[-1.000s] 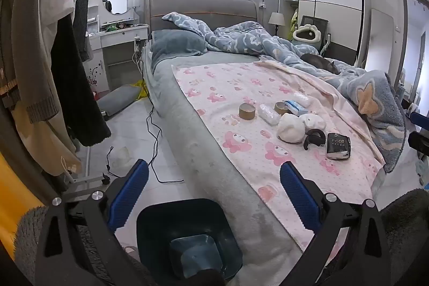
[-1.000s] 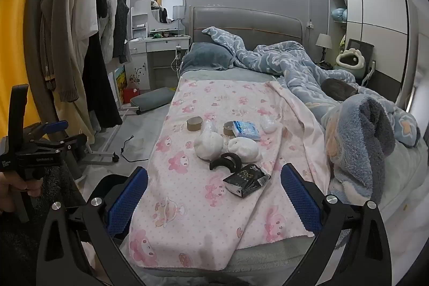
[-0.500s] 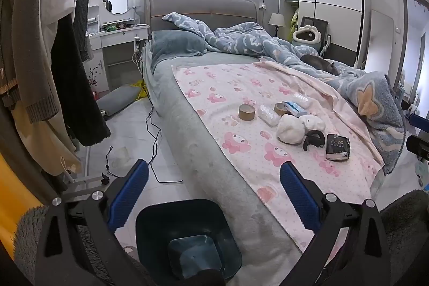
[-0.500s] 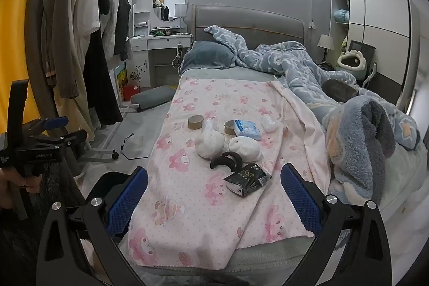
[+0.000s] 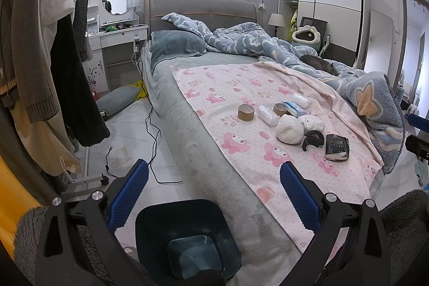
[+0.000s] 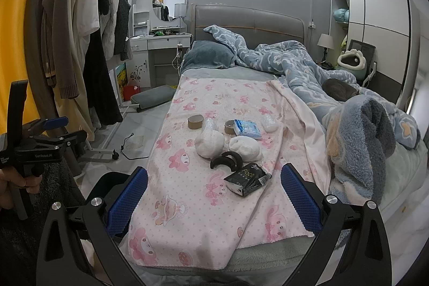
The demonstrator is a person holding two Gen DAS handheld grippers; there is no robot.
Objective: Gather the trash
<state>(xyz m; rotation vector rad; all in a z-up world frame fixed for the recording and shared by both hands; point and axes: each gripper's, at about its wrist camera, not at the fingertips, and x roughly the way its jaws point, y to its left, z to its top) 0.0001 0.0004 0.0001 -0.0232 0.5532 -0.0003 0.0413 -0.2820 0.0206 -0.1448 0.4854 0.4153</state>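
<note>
Trash lies on the pink sheet of the bed: a black "Face" tissue pack (image 6: 247, 179) (image 5: 337, 147), a black curved piece (image 6: 226, 160), two white crumpled wads (image 6: 209, 143) (image 6: 245, 148), two brown tape rolls (image 6: 195, 121) (image 6: 230, 126), a blue-white packet (image 6: 247, 129) and clear wrappers (image 6: 269, 123). A dark blue bin (image 5: 187, 235) stands on the floor by the bed's foot corner. My left gripper (image 5: 213, 195) is open and empty above the bin. My right gripper (image 6: 213, 199) is open and empty over the bed's foot, short of the tissue pack.
A blue fleece blanket (image 6: 367, 133) is piled on the bed's right side. A clothes rack with coats (image 6: 80, 44) stands left of the bed. Cables (image 5: 152, 130) and a paper scrap (image 5: 119, 156) lie on the floor. A dressing table (image 5: 118, 44) and wardrobe (image 5: 329, 10) stand at the back.
The right wrist view has shifted slightly nearer to the bed. The left gripper has hardly moved. Both stay open and empty.
</note>
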